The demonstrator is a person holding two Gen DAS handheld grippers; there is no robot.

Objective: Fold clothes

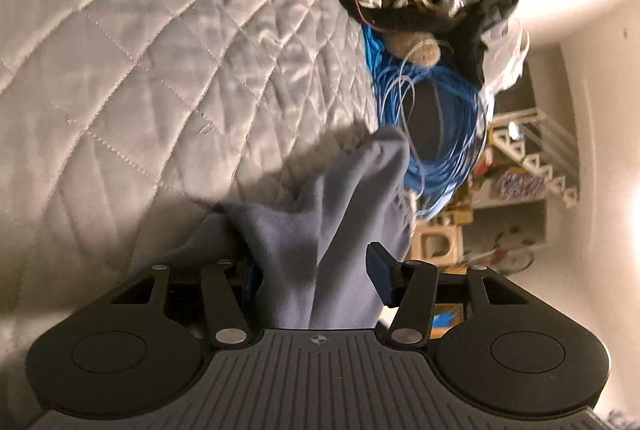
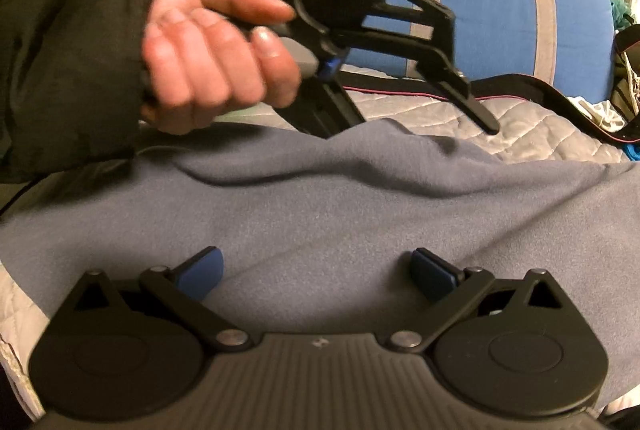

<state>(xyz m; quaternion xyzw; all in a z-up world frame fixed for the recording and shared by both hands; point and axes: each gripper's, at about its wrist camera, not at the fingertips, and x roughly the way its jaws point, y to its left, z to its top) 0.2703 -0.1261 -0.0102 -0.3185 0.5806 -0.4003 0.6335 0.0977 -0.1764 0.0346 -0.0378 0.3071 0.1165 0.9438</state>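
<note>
Right gripper [image 2: 316, 276]: jaws wide apart, hovering over blue-grey garment [image 2: 320, 206], nothing between pads. Garment spread flat on quilted bed cover [image 1: 140, 70], far edge rumpled. Left gripper [image 1: 316, 270]: jaws partly apart, fold of same garment bunched between them near cover's edge; firm clamp cannot be told. Hand [image 2: 208, 50] grips left gripper's handle. Blue cable coil [image 1: 440, 134] beyond cover's edge.

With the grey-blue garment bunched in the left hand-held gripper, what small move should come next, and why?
Probably carry the left hand-held gripper further across, laying the gathered fold of the grey-blue garment over the flat part on the quilted cover. The right hand-held gripper is open above the cloth, holding nothing.
</note>
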